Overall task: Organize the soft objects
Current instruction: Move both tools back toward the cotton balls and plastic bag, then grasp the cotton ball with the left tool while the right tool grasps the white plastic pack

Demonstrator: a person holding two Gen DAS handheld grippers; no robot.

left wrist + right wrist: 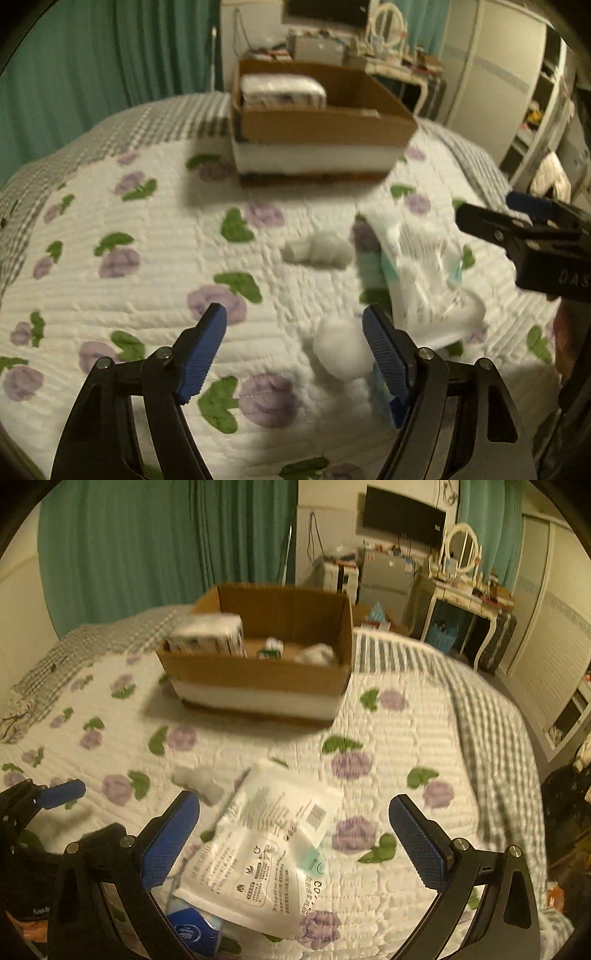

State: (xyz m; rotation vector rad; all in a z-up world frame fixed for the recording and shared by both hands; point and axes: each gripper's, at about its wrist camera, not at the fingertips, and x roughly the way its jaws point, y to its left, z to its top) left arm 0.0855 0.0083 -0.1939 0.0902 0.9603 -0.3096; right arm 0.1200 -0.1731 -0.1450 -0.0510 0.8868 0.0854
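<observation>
We note the left tongs [291, 354] spread, empty, a cotton ball [341, 352] at frame bottom; right tongs [293, 843] likewise over a white pouch [266, 853]. Farther up, the cardboard box [258, 672] holds some items; several remain on the bed [406, 738].

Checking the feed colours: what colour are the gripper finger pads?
Blue pads, clearest in the right wrist view.

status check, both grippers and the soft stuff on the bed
Left gripper open, round white cotton ball between its fingers. Right gripper open above white printed plastic pouch. Brown cardboard box ahead, path unobstructed.
</observation>
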